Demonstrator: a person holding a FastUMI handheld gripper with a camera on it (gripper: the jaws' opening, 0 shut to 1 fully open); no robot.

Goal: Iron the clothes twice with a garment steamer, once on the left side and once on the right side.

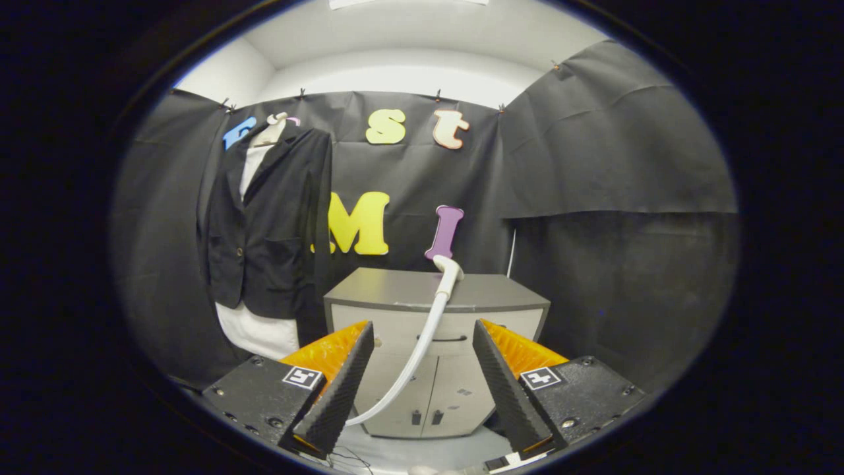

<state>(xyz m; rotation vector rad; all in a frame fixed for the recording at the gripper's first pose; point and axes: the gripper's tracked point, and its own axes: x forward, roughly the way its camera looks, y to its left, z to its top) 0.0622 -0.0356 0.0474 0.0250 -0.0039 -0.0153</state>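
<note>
A black jacket (264,231) over a white shirt (258,335) hangs on a hanger against the booth wall, well beyond my fingers and to their left. The white steamer head (448,267) rests at the front edge of a grey cabinet top. Its white hose (422,343) curves down in front of the cabinet and passes behind my left finger. My gripper (422,324) is open, its fingers wide apart, with the hose seen in the gap but farther off. Neither finger touches anything.
The grey cabinet (395,290), with a drawer and two doors, stands straight ahead against the back wall. Black cloth walls close in on the left, back and right. A pale floor (422,452) runs from the cabinet toward me.
</note>
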